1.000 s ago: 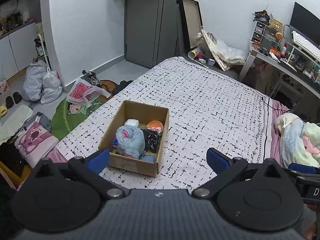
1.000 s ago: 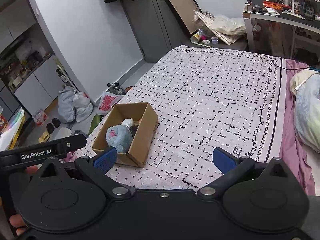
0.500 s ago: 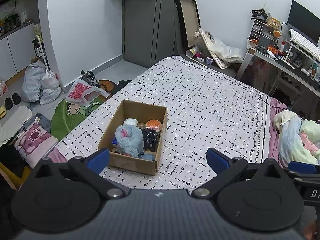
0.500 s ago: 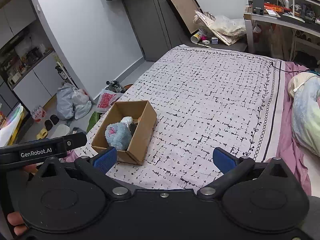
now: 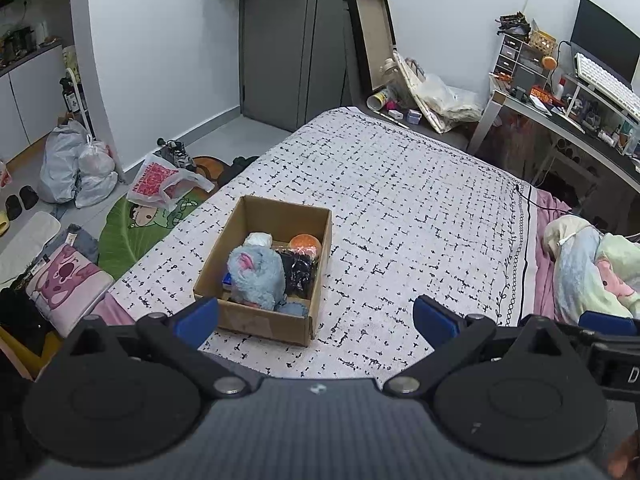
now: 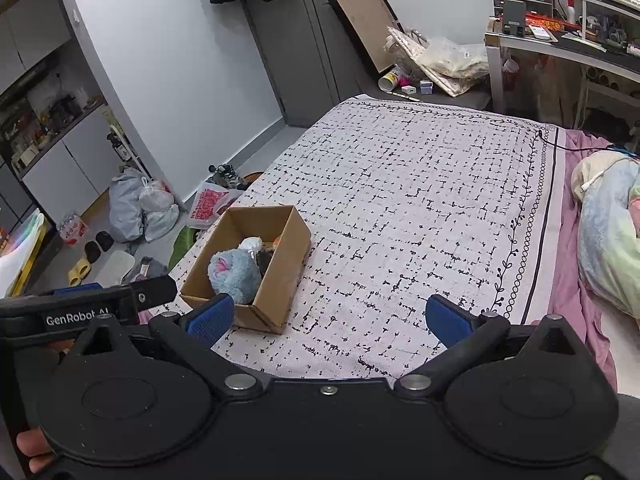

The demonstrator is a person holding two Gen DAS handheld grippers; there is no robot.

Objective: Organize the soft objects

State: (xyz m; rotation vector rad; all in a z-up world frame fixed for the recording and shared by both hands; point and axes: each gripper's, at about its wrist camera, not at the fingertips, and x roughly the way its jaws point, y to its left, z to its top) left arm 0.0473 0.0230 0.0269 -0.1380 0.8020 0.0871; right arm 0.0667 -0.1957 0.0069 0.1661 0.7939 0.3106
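Bed (image 5: 400, 208): one cardboard box (image 5: 264, 322); one blue plush (image 5: 258, 274) inside; both grippers' fingers (image 5: 196, 318) spread, empty.

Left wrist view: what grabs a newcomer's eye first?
The open cardboard box on the near left part of the black-and-white patterned bedspread, with a fluffy blue plush toy filling its near end and an orange ball at its far right. Next, the left hand-held gripper in the foreground, blue pads spread wide and empty. The cluttered desk stands far right.
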